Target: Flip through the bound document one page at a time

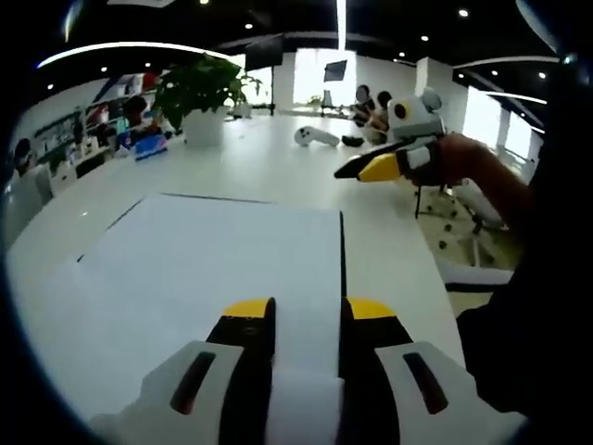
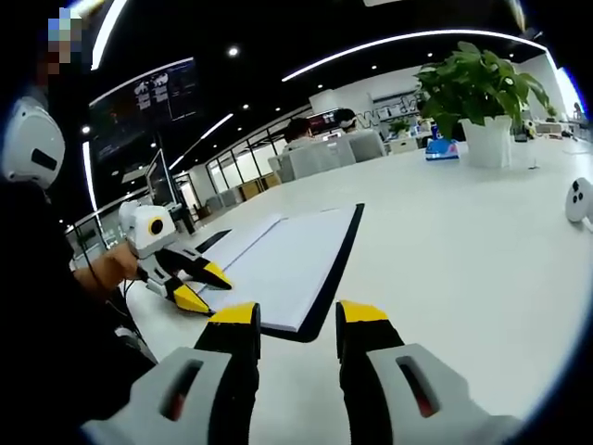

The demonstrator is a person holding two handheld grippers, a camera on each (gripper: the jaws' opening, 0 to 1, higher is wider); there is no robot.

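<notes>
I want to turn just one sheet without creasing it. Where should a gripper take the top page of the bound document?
Take the top page by its free edge, opposite the black binding, coming in low from that open side. It lies flat, so a thin pinch there should lift one sheet, as the left gripper seems to do.

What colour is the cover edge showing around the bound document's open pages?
Black, bordering the white pages of the bound document; clearest in the right gripper view.
</notes>
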